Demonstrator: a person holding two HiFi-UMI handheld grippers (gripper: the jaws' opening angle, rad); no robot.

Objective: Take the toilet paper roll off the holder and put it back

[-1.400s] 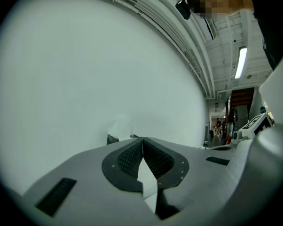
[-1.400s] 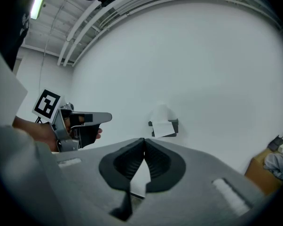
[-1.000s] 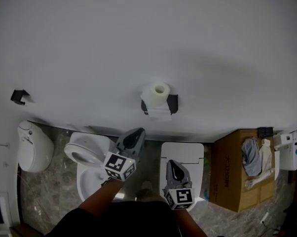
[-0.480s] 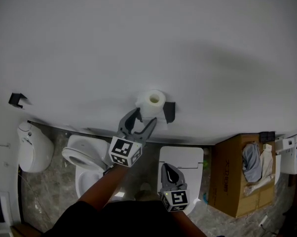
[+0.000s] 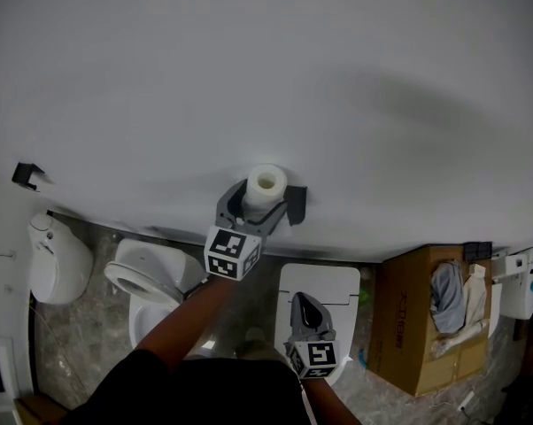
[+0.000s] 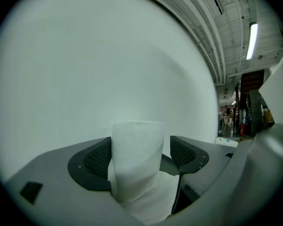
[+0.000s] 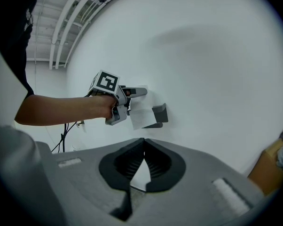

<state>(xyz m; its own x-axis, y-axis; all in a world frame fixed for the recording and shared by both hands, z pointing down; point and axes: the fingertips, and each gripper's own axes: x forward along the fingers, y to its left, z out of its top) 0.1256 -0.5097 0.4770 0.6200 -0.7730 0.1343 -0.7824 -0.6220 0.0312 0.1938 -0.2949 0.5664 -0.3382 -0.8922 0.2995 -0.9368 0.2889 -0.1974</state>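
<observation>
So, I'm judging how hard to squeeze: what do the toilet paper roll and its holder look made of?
Toilet paper roll: soft white tissue, matte, loose sheet hanging. Holder: dark grey, matte, flat-sided bracket; painted metal or plastic, can't tell.

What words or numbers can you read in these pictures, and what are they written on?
No words or numbers can be read anywhere.
Upper marker cube: black-and-white squares only, no letters.
Lower marker cube: the same, squares only.
Cardboard box: no print can be made out.
Far room in the left gripper view: any signs there are too small and blurred to read.
</observation>
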